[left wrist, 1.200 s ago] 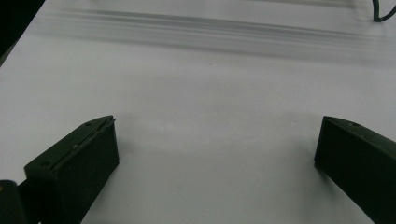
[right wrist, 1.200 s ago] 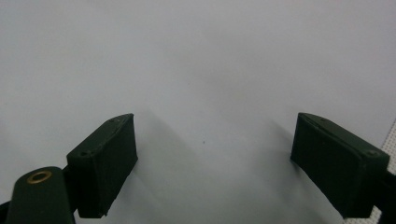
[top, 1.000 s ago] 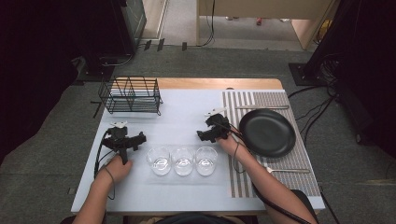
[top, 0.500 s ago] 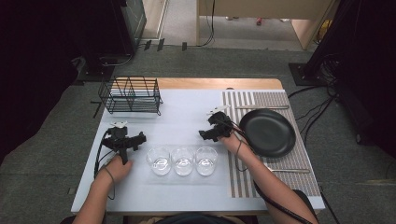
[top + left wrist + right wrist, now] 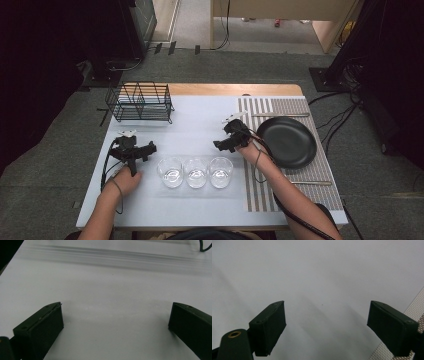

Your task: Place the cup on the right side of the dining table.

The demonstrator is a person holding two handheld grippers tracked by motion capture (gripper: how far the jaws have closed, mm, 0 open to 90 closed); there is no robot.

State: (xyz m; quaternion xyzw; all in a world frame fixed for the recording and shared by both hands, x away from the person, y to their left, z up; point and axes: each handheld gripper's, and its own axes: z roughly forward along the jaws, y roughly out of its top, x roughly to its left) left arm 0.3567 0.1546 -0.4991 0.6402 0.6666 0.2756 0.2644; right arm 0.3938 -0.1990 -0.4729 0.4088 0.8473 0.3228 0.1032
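Clear drinking glasses point(image 5: 196, 172), three in a row on white table point(image 5: 200, 125), untouched. Left gripper point(image 5: 134, 150) parked beside them, fingers spread, empty. Right gripper point(image 5: 231, 138) drifted slightly toward round black plate point(image 5: 287, 141) since a second ago, fingers wide, empty. Probably no grasp begun yet.

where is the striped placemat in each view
High view: the striped placemat covers the table's right side, under the black plate.
Left gripper view: I can't pick it out.
Right gripper view: its woven edge crosses the lower right corner.
Shared landmark: the white tabletop.
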